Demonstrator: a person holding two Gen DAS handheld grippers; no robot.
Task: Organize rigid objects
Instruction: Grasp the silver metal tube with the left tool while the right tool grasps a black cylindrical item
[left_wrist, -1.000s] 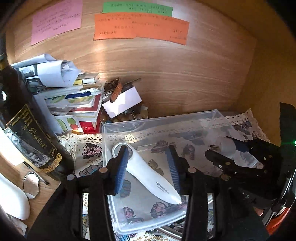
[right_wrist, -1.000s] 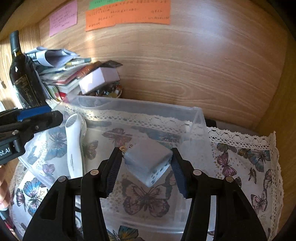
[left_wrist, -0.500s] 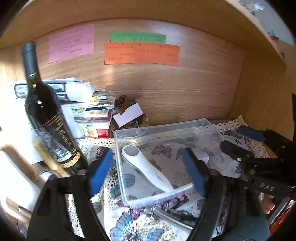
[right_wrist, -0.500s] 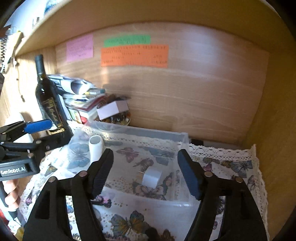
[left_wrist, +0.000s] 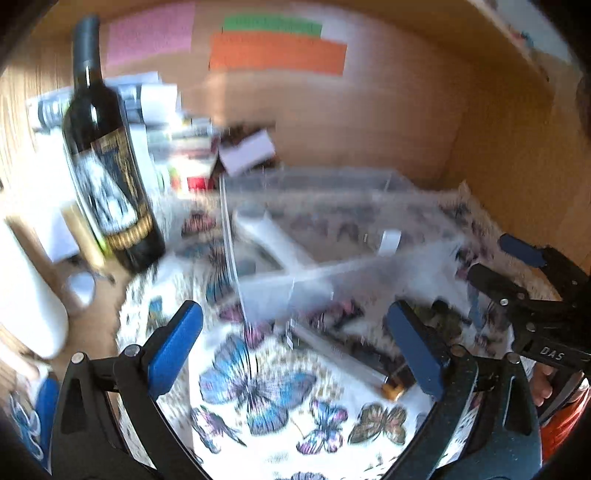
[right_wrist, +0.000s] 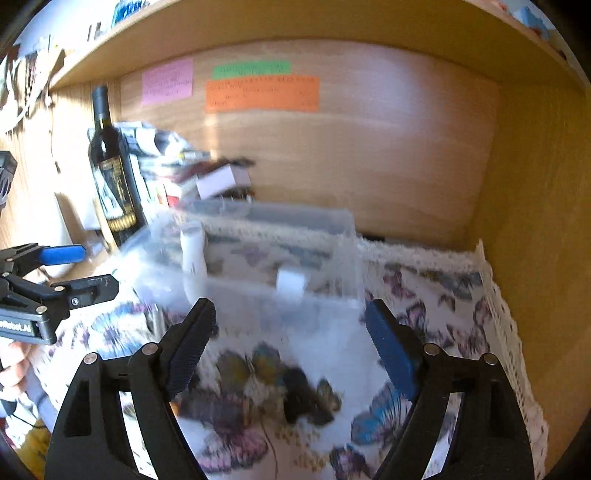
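A clear plastic bin (left_wrist: 332, 269) (right_wrist: 258, 295) stands on the butterfly cloth. In it lie a long white handled tool (left_wrist: 273, 240) (right_wrist: 192, 247) and a small white block (left_wrist: 389, 242) (right_wrist: 291, 281). My left gripper (left_wrist: 295, 347) is open and empty, held in front of the bin over the cloth. My right gripper (right_wrist: 291, 339) is open and empty, also in front of the bin. A thin metal tool (left_wrist: 343, 354) lies on the cloth just before the bin. Both views are motion-blurred.
A dark wine bottle (left_wrist: 110, 166) (right_wrist: 110, 166) stands left of the bin. A stack of books and papers (left_wrist: 177, 140) sits behind it. The wooden back wall (right_wrist: 369, 155) carries coloured notes. A wooden side wall (right_wrist: 535, 221) closes the right.
Both grippers let go of their objects in the bin, opened wide and drew back toward me. The white tool and the white block stay in the bin.
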